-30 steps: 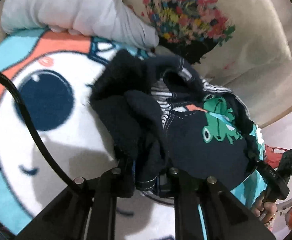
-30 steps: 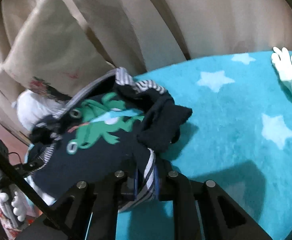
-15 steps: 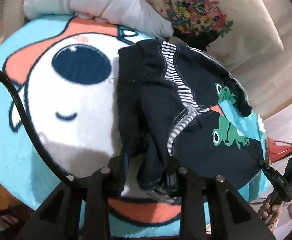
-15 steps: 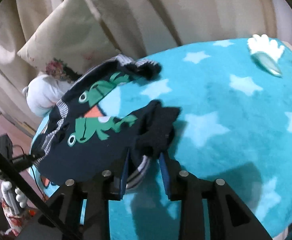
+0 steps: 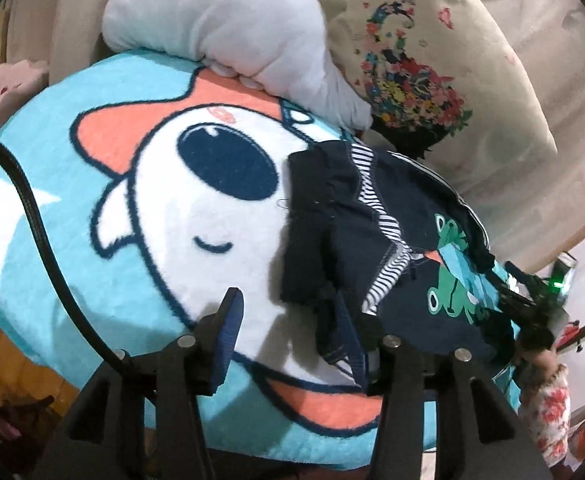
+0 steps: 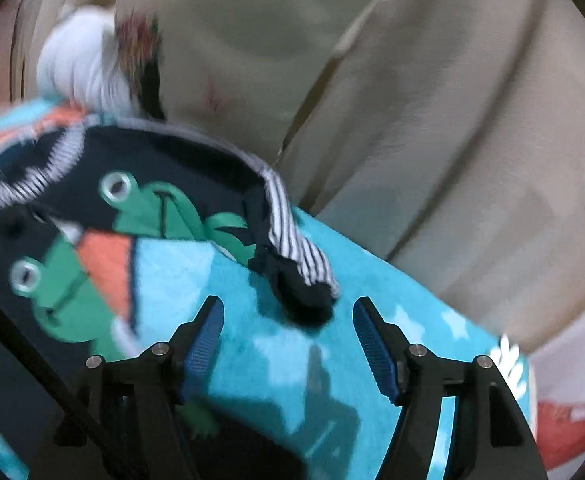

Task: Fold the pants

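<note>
Left wrist view, pants [image 5: 392, 240] ahead of opening left gripper [image 5: 292, 316]

You've let both claws, left [image 5: 292, 340] and right [image 6: 288, 344], go opening; the dark navy frog-print pants [image 5: 412, 240] now lie dropped at twelve o'clock.

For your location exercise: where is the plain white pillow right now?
In the left wrist view, the plain white pillow lies at top centre, on the turquoise cartoon blanket's far edge, left of the cream floral cushion.
</note>
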`<state>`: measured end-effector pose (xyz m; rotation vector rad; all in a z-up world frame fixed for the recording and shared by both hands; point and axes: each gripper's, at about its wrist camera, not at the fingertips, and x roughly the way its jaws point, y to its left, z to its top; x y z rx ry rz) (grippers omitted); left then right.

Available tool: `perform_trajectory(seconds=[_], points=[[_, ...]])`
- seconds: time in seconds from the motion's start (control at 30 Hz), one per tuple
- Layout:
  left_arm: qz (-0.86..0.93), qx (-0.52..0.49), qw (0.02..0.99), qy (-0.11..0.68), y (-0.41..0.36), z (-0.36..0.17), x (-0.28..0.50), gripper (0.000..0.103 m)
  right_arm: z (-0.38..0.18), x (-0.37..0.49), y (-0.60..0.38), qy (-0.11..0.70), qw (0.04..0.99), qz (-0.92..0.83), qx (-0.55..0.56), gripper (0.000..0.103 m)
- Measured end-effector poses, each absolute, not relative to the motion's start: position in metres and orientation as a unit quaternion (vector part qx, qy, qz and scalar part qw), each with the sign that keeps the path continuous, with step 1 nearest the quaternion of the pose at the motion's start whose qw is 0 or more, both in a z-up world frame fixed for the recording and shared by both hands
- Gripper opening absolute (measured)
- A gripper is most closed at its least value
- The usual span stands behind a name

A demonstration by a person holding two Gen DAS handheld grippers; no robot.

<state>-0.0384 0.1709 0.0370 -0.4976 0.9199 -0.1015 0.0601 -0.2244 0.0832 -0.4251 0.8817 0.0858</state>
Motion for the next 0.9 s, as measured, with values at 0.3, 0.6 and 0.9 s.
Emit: perform_trajectory(seconds=[0.3,0.6,0.9], points=[[-0.044,-0.258,0.862,0.435,0.182,0.034,-0.038,0.046,0.117,0.086,-0.274,0.461,0.885,0.062,0.014,0.006],[-0.064,-0.260,0.864,0.427,0.173,0.043,-0.046,0.049,0.201,0.061,-0.337,0.414,0.851,0.141,0.291,0.006],[-0.062,-0.260,0.866,0.422,0.173,0.048,-0.059,0.054,0.128,0.059,-0.386,0.477,0.854,-0.095,0.184,0.010]])
